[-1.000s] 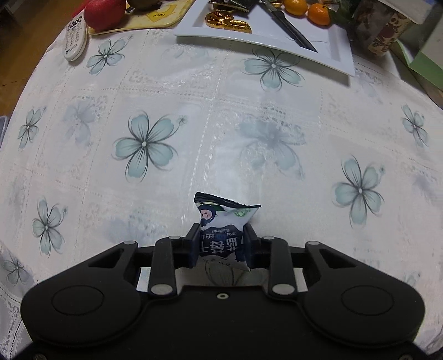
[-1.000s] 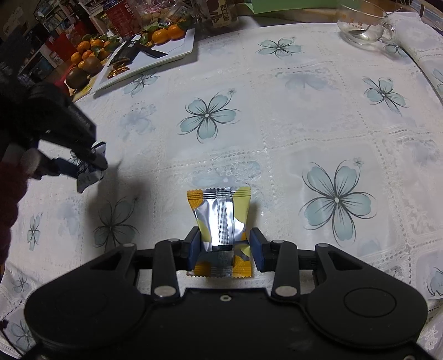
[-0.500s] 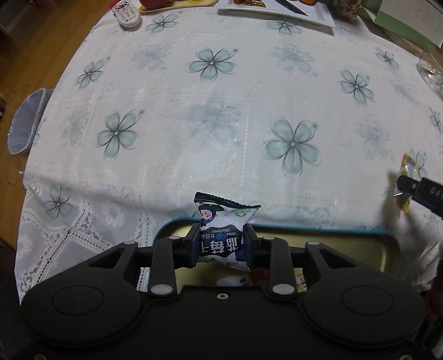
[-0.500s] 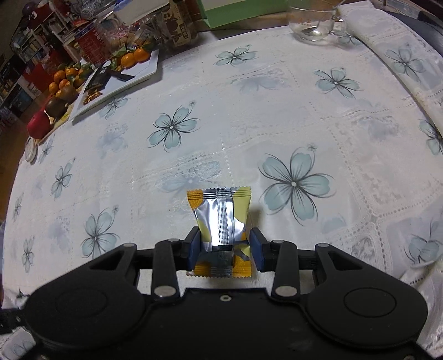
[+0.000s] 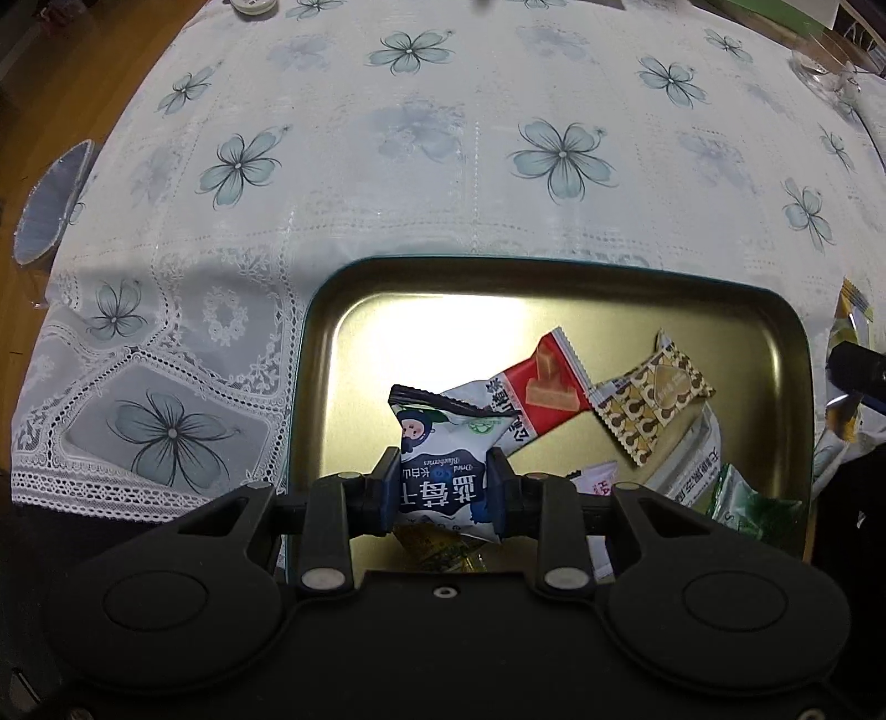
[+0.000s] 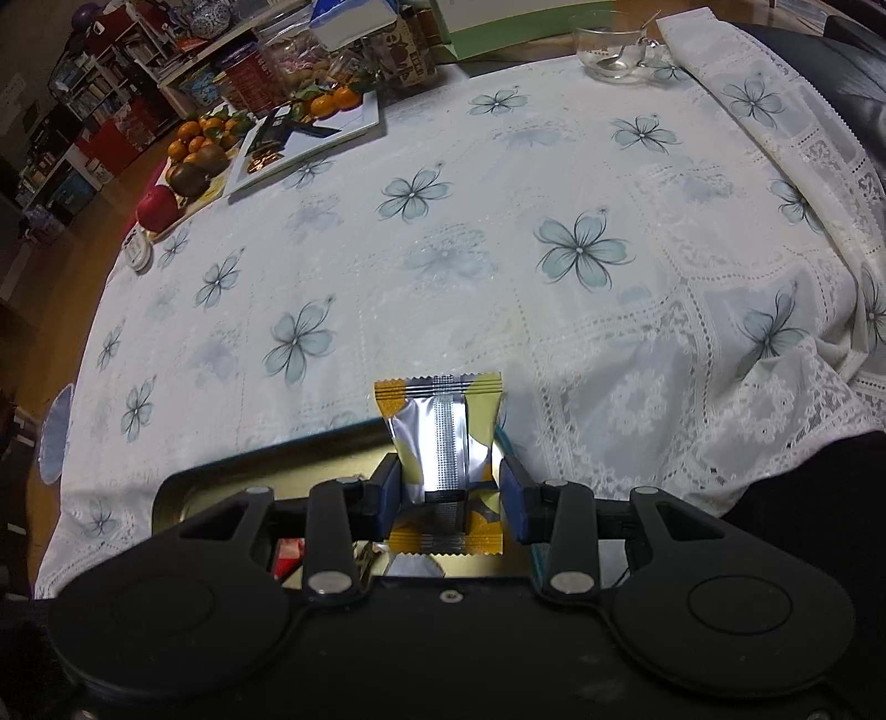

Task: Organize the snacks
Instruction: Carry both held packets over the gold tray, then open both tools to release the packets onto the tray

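Observation:
My left gripper (image 5: 443, 476) is shut on a white and blue dried-blueberry packet (image 5: 443, 459), held above the gold metal tin (image 5: 443, 310) near the table's front edge. Inside the tin lie a red packet (image 5: 545, 385), a brown patterned packet (image 5: 648, 407) and several others. My right gripper (image 6: 451, 487) is shut on a yellow and silver packet (image 6: 443, 426), held over the tin's far rim (image 6: 266, 459). The right gripper also shows at the right edge of the left wrist view (image 5: 855, 368).
The table has a white floral lace cloth (image 6: 498, 249). At the far side stand a white tray with oranges (image 6: 315, 127), a board with kiwis and an apple (image 6: 177, 177), jars and a glass bowl (image 6: 609, 47). A remote (image 6: 138, 252) lies at the left edge.
Both grippers have drawn back toward the table's front edge with their packets. The tin, first out of sight, is now below both, with the snacks in it showing.

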Tool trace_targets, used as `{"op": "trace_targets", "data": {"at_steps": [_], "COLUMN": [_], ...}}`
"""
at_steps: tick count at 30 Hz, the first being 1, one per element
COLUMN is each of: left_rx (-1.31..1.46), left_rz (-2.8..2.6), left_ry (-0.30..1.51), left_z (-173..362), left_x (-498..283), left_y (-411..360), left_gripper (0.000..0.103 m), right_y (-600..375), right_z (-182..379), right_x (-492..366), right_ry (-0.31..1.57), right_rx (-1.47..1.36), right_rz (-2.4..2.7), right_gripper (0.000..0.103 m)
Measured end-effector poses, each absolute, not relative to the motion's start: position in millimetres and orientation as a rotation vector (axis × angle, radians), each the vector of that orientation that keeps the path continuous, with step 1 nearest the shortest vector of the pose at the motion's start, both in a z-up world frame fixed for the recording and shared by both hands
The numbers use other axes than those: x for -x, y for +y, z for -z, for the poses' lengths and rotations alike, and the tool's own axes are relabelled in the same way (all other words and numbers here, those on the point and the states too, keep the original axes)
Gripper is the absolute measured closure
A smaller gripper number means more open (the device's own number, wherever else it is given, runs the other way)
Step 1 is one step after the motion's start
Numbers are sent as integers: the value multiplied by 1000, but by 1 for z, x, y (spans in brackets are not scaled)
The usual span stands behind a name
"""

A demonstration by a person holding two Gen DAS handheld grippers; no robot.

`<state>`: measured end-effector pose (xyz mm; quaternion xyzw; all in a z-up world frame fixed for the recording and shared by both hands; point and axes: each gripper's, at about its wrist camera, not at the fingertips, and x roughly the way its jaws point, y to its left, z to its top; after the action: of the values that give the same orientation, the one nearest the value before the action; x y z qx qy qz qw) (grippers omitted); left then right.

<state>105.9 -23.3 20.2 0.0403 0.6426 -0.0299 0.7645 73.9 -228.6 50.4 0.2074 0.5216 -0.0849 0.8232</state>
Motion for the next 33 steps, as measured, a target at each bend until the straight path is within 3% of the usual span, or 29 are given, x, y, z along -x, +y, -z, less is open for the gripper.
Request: {"op": "trace_targets", "data": {"at_steps": [33], "left_rx": [-59], "left_rz": [66], "left_ry": [1507], "left_z": [4], "left_x": [-159], "left_y": [-14], "left_gripper": [58], "right_y": [-203], "right_z": [-21], "right_x": [-96], "right_ry": [1232], "right_rx": [-359], "right_rz": [151], "right_gripper": [61]}}
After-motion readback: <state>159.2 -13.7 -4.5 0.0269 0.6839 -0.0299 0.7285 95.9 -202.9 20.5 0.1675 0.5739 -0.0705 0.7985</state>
